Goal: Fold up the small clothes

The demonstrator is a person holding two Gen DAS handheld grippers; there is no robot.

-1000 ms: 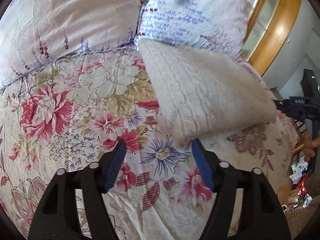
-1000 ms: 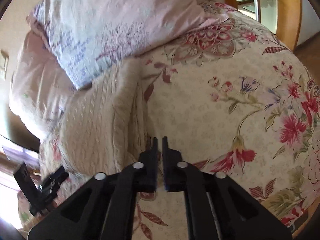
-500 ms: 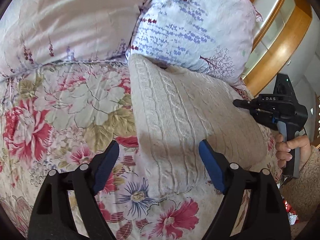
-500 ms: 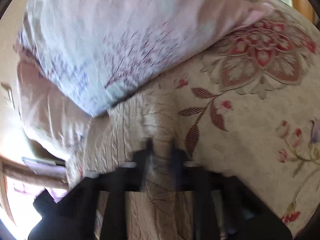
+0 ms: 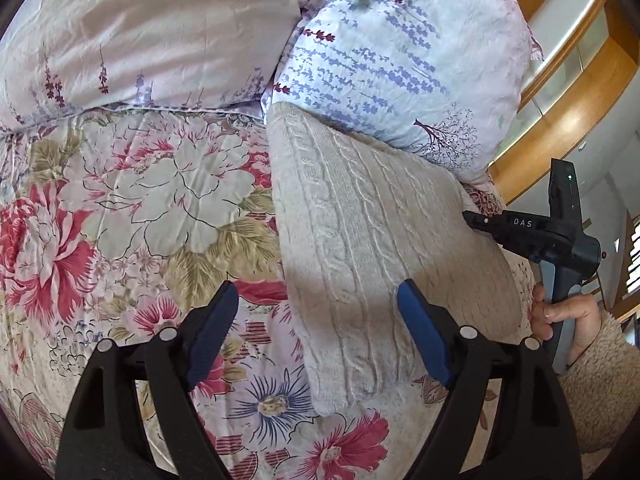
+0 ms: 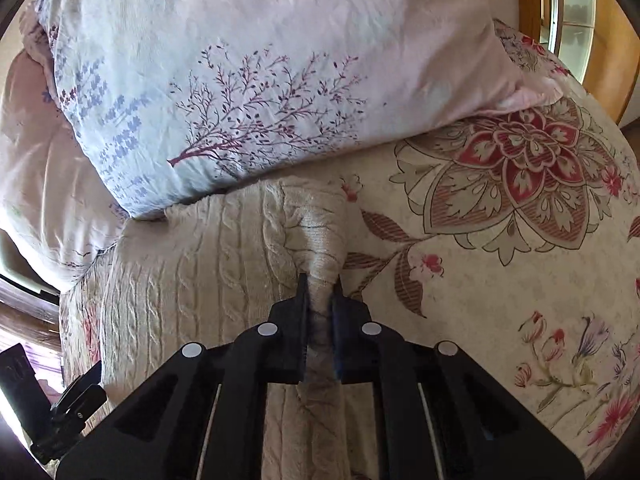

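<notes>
— How is the right hand-held gripper (image 6: 320, 292) seen to be set?

— It is clamped narrowly on a bunched fold of the cream cable-knit sweater (image 6: 192, 280), which is pinched between its black fingers (image 6: 298, 320). The jaws have just been closing, and the knit is caught between them. From the left wrist view the same tool is seen at the sweater's far edge, gripped by a hand (image 5: 560, 314) in a fleecy beige sleeve (image 5: 596, 384).

— And the left hand-held gripper (image 5: 316, 320)?

— It is held wide, with nothing pressed by its blue pads (image 5: 212, 332). The jaws have just been opening. One pad is poised over the bedspread, the other over the sweater's near part, so that the sweater's long edge is straddled. Whether the cloth is touched cannot be told.

— Where is the sweater placed?

— It is laid as a folded strip on the floral bedspread (image 5: 132, 216), its far end tucked against the lavender-print pillow (image 5: 392, 60).

— What is shown of the bed and room?

— A second, pale pink pillow (image 5: 160, 28) is set beside the first. Curved wooden framing with glass panels (image 5: 576, 92) is seen beyond the bed.

— How are the tools angled?

— Both are pointed steeply downward at the bed.
</notes>
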